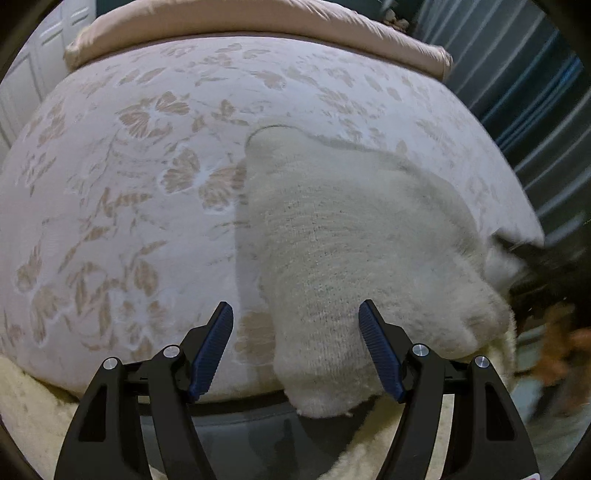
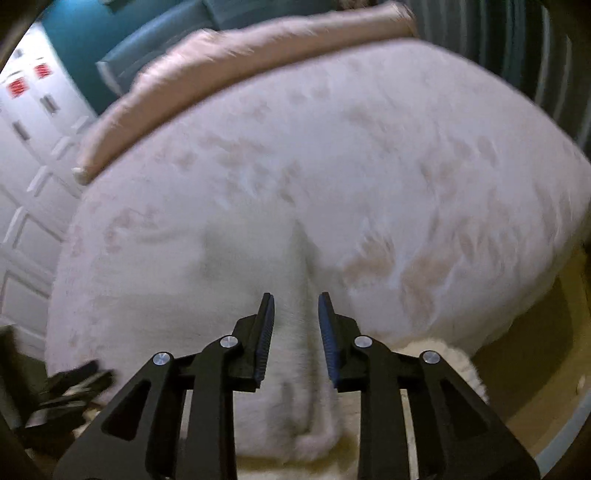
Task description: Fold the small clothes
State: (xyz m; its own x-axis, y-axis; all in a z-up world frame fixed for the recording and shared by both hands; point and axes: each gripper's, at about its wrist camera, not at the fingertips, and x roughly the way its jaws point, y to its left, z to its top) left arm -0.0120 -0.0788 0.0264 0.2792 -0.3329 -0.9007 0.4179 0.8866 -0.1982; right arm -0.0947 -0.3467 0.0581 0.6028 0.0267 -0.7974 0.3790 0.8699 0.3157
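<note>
A cream knitted garment (image 1: 354, 251) lies on a bed with a pale floral cover (image 1: 129, 192), its near end hanging over the bed's front edge. My left gripper (image 1: 295, 321) is open, its blue pads either side of the garment's near end, not closed on it. In the blurred right wrist view the same garment (image 2: 291, 369) runs between the fingers of my right gripper (image 2: 296, 306), which is partly open and not clamped; fabric lies in the gap.
A beige folded quilt (image 1: 258, 26) lies along the far edge of the bed. Striped curtains (image 1: 524, 110) hang at the right. White cupboard doors (image 2: 26, 155) stand at the left. A fluffy cream rug (image 1: 22, 398) lies below the bed.
</note>
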